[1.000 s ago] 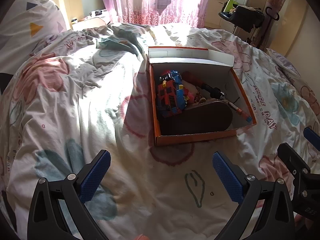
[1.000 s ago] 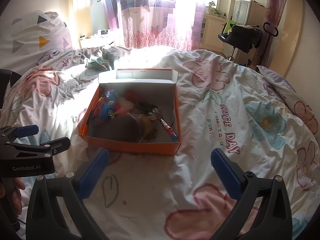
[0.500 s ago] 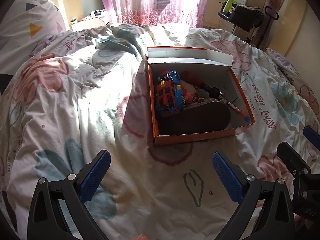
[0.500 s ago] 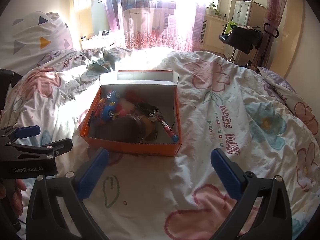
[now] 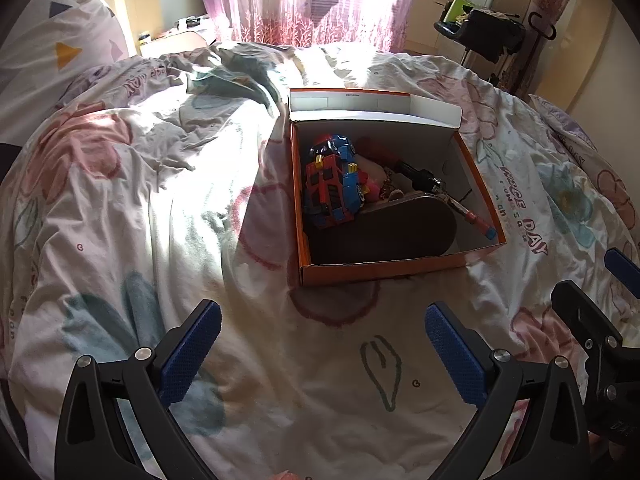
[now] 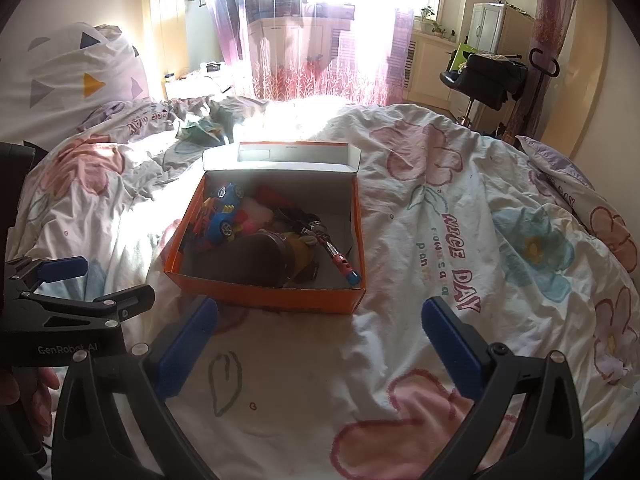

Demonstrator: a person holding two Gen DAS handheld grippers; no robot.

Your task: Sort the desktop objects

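I hold my left gripper (image 5: 322,350) spread wide over the bed, its blue cross-hatched pads (image 5: 190,350) on black angular arms gripping nothing, and my right gripper (image 6: 320,344) is equally wide apart and empty, its own ribbed blue pads (image 6: 452,346) framing the same stretch of cloth. Beneath both lies a soft, crumpled white duvet (image 5: 140,220) printed with pale pink and blue flowers and a green outlined leaf (image 5: 380,374) drawn just ahead of my left fingers. Sitting on the duvet a little beyond both grippers is a rectangular orange cardboard box (image 5: 384,270), white inside, with its flap (image 5: 372,110) folded up at the far end. Inside it, against the left wall, lies a blocky red and blue plastic toy car (image 5: 334,184), glossy with small yellow details. Beside it a dark brown, smooth, oval-ended object (image 5: 384,232) fills the near part of the box. Along the right wall rests a slim screwdriver-like tool (image 6: 334,250) with a shiny metal shaft and a red handle tipped in blue. Something soft and pink (image 6: 256,210) shows between the car and the tool; I cannot tell what it is.
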